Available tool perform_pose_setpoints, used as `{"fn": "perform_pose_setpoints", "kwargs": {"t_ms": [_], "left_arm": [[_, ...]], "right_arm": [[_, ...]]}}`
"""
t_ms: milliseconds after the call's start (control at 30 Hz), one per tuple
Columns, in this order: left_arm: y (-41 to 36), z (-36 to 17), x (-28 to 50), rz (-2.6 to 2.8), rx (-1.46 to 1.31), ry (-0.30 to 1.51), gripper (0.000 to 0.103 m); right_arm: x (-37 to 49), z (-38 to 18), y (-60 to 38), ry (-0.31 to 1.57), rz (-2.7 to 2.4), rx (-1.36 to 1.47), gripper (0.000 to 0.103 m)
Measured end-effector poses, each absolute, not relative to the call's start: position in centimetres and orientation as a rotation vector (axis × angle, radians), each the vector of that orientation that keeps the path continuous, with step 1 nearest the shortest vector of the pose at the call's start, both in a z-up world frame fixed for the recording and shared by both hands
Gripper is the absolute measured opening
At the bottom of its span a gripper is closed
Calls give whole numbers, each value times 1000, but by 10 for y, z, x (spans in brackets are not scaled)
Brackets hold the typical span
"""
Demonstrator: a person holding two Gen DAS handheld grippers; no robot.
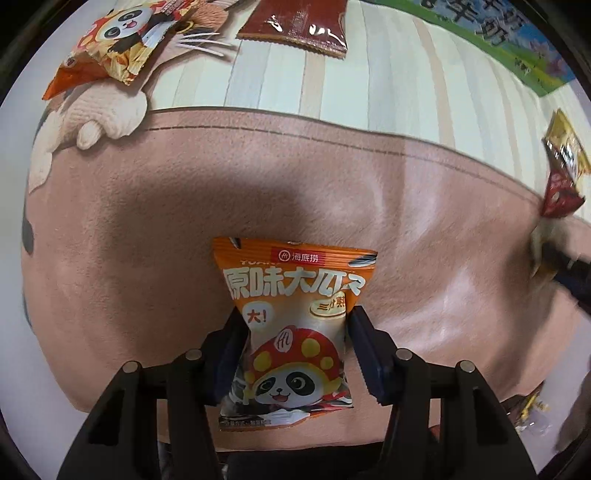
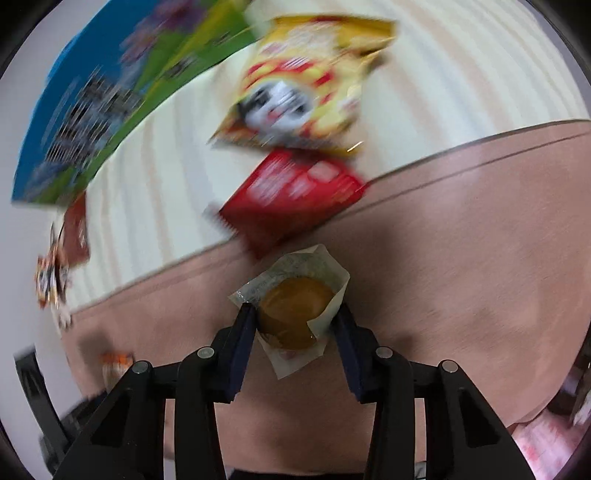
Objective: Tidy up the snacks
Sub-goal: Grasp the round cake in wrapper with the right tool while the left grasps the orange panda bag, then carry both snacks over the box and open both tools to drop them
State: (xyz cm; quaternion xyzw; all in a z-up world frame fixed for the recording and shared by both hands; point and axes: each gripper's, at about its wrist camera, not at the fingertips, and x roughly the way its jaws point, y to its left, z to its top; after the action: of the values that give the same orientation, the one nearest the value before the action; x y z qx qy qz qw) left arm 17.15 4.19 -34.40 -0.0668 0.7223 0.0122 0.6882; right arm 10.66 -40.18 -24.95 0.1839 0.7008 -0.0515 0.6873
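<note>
In the left wrist view, the left gripper [image 1: 293, 332] pressed both dark pads against the sides of an orange sunflower-seed packet [image 1: 291, 328] at lower centre, pinching its waist. The packet's red tab read 海底捞, big white characters below began 原味大瓜, a speech bubble said 大!, and a cartoon panda in a red, yellow-spotted cap sat near the bottom seal. It lay on a pinkish-tan printed mat [image 1: 129, 229] with a fuzzy look and a dark stitched line near its upper edge; a cream knitted cat paw [image 1: 107, 114] was printed at upper left over pale vertical stripes. A second panda packet [image 1: 122, 40] lay at the upper left, a brown wrapper [image 1: 299, 26] at top centre, and a green and blue box [image 1: 517, 40] with large white characters, too cut off to read, at upper right. A red and gold packet [image 1: 563, 166] showed at the right edge. In the blurred right wrist view, the right gripper [image 2: 295, 325] was clamped on a small round brown cake in a clear and white wrapper [image 2: 295, 310], at lower centre on the same mat. Just above it lay a red packet [image 2: 295, 192] with unreadable white print, then a yellow panda bag [image 2: 306, 85]; the blue and green box [image 2: 92, 110] filled the upper left.
</note>
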Motion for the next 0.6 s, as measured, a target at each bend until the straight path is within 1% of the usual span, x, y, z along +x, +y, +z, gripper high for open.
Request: {"fn": "perform_pose_setpoints", "kwargs": {"t_ms": [133, 167, 333, 433, 500, 600], "left_arm": [[55, -344, 182, 22, -224, 1633, 54], [65, -343, 196, 17, -229, 1640, 54], [69, -347, 199, 17, -197, 1653, 54], [58, -344, 201, 42, -168, 1650, 54], [49, -341, 197, 59, -143, 1644, 53], [42, -333, 198, 57, -131, 1617, 47]], "right_arm": [[99, -257, -375, 1601, -31, 364, 46], [98, -257, -372, 1601, -26, 358, 46], [101, -264, -360, 1630, -28, 328, 48], [104, -269, -360, 1635, -45, 330, 48], [107, -272, -356, 1625, -48, 326, 46], [104, -269, -344, 1600, -33, 267, 45]]}}
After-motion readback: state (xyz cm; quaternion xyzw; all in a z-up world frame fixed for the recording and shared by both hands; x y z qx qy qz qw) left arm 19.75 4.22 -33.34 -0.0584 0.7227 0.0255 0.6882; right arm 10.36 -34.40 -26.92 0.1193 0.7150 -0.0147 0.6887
